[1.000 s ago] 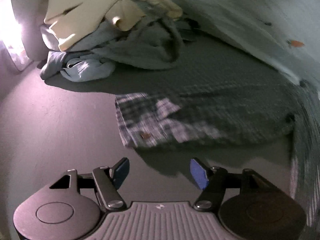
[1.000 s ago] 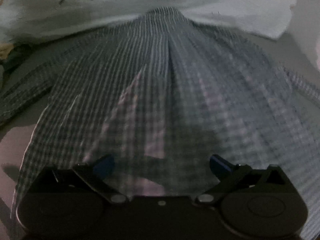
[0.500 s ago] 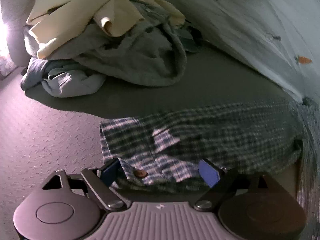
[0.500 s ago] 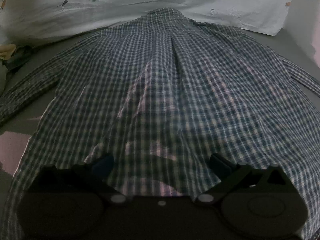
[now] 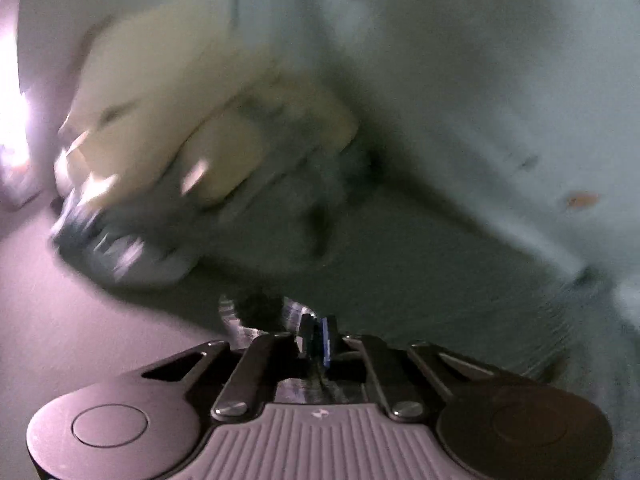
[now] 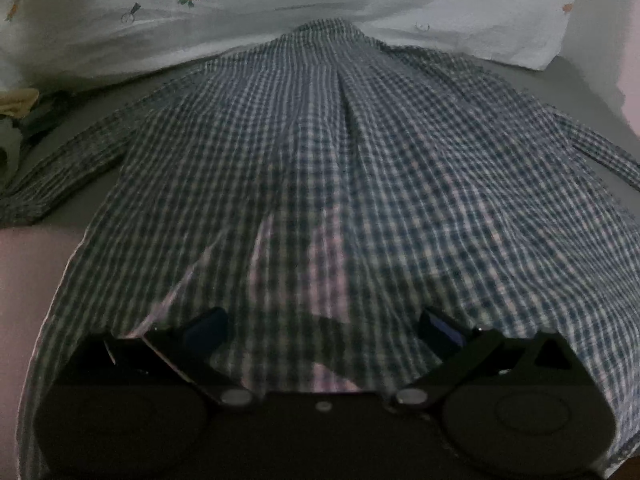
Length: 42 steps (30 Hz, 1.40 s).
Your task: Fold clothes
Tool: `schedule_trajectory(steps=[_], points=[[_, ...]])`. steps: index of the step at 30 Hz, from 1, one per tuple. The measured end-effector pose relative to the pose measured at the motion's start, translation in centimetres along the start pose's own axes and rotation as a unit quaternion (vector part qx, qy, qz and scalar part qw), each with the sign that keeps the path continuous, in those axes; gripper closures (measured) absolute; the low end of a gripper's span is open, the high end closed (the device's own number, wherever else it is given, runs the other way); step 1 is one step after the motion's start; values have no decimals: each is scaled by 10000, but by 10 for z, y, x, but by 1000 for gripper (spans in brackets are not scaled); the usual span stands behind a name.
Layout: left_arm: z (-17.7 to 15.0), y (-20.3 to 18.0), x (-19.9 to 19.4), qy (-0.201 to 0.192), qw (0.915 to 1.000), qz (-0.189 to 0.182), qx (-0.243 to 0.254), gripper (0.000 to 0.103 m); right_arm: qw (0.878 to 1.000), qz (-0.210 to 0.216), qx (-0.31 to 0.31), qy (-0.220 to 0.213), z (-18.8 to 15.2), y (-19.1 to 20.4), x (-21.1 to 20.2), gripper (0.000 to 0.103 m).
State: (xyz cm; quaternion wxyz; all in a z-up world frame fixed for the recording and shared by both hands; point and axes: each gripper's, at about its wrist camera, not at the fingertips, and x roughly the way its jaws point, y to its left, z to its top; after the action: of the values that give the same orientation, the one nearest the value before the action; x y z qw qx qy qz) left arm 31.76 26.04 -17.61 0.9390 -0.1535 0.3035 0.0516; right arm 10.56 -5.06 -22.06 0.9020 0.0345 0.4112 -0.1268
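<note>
Left tool [image 5: 319, 338] pinched on checked shirt [image 6: 340, 168] cuff, lower centre; right tool [image 6: 322, 326] spread wide over shirt hem.

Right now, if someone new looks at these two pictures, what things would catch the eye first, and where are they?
The plaid shirt dominates the right wrist view, spread flat with sleeves out to both sides, its collar end toward the white carrot-print bedding at the top; the right tongs stand open over its hem. In the blurred left wrist view, the left tongs are shut on plaid cloth, with a pile of clothes, cream on top, at upper left.
</note>
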Motion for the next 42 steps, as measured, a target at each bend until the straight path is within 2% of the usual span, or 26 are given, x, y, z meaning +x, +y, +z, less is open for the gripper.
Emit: schedule_trajectory(steps=[2,3,5,6,8,10,11,12,13,15,17,18,20,22,23,25,27,29,31,34,38,40,42], points=[[16,-47,-14,-347,9972,-595,305,100,9999,32,88,94,1,-8,-2,0],[23,-76,-22,-518,9929,-944,503,100,9998,85,138,141,1,-13,-4,0],[26,-141,-39,-701,9773,-1812,842,100,9991,170,314,220,2,-25,-7,0],[20,-173,-48,-705,9660,-2249,1063,100,9985,184,452,235,1,-34,-9,1],[7,-239,-66,-692,9358,-3108,1512,95,9968,165,749,243,0,-52,-13,1],[-24,-300,-76,-438,8954,-3848,2199,83,9943,39,1029,280,-2,-71,-16,1],[-42,-325,-78,-289,8791,-4029,2531,68,9927,-8,1170,280,-4,-79,-18,1],[-58,-341,-78,-152,8688,-4090,2787,58,9907,-56,1332,268,-6,-88,-21,1],[-76,-355,-78,37,8613,-4075,3035,57,9886,-90,1481,250,-8,-96,-24,2],[-98,-358,-76,387,8573,-4065,3135,55,9844,-126,1744,198,-13,-109,-34,2],[-110,-340,-70,751,8588,-4070,3018,46,9822,-143,1872,106,-19,-118,-42,4],[-114,-326,-65,894,8644,-3953,2975,42,9818,-183,1888,88,-23,-120,-45,7],[-120,-294,-52,1103,8833,-3475,2948,42,9826,-299,1833,93,-27,-122,-49,18],[-126,-257,-41,1268,9052,-2783,2952,42,9864,-447,1580,88,-25,-117,-51,40],[-129,-237,-36,1352,9141,-2478,2910,42,9897,-543,1325,66,-22,-112,-52,46],[-134,-196,-25,1619,9285,-1979,2694,43,9950,-780,622,14,-13,-99,-50,67],[-140,-164,-19,1921,9362,-1696,2405,44,9946,-1006,-248,-91,-2,-83,-44,77],[-149,-147,-22,2066,9350,-1513,2453,45,9871,-1103,-1139,-206,7,-66,-33,77],[-163,-135,-32,2102,9338,-1285,2593,45,9802,-979,-1695,-311,16,-56,-20,77],[-178,-120,-37,2291,9407,-948,2317,45,9634,-786,-2519,-466,29,-42,0,71],[-194,-111,-41,2359,9555,-621,1660,43,9297,-521,-3585,-667,46,-23,28,64],[-200,-120,-46,2198,9598,-393,1703,43,9080,-385,-4101,-764,55,-13,41,58],[-208,-132,-51,2049,9612,-161,1839,45,8966,-288,-4336,-859,64,-14,46,55]])
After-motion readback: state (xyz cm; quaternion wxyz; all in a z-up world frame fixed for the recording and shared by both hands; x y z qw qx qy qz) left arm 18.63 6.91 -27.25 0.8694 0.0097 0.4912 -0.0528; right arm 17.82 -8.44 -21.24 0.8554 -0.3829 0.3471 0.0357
